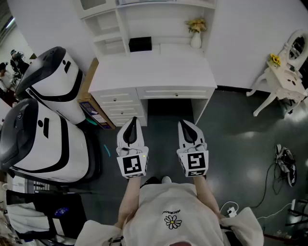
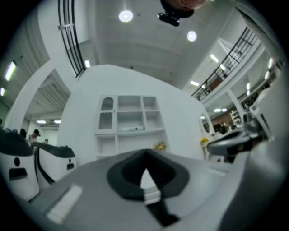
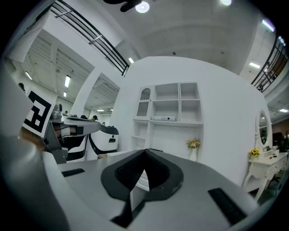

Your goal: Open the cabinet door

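A white desk (image 1: pixel 154 72) with a shelf hutch stands ahead of me. The cabinet door, a small arched glass panel, sits at the hutch's upper left (image 2: pixel 106 104) (image 3: pixel 144 95); the head view shows only its lower edge (image 1: pixel 94 5), and it looks closed. My left gripper (image 1: pixel 133 120) (image 2: pixel 145 152) and right gripper (image 1: pixel 186 124) (image 3: pixel 145 152) hover side by side over the dark floor, short of the desk front. Both are shut with nothing between the jaws and point toward the hutch, well apart from the door.
Two large white-and-black machines (image 1: pixel 48 79) (image 1: pixel 33 144) crowd the left side, with a cardboard box (image 1: pixel 91 108) beside the desk drawers (image 1: pixel 115 103). A black box (image 1: pixel 140 44) and a flower vase (image 1: pixel 196 34) sit on the desk. A white dressing table (image 1: pixel 284 77) and cables (image 1: pixel 286 166) lie right.
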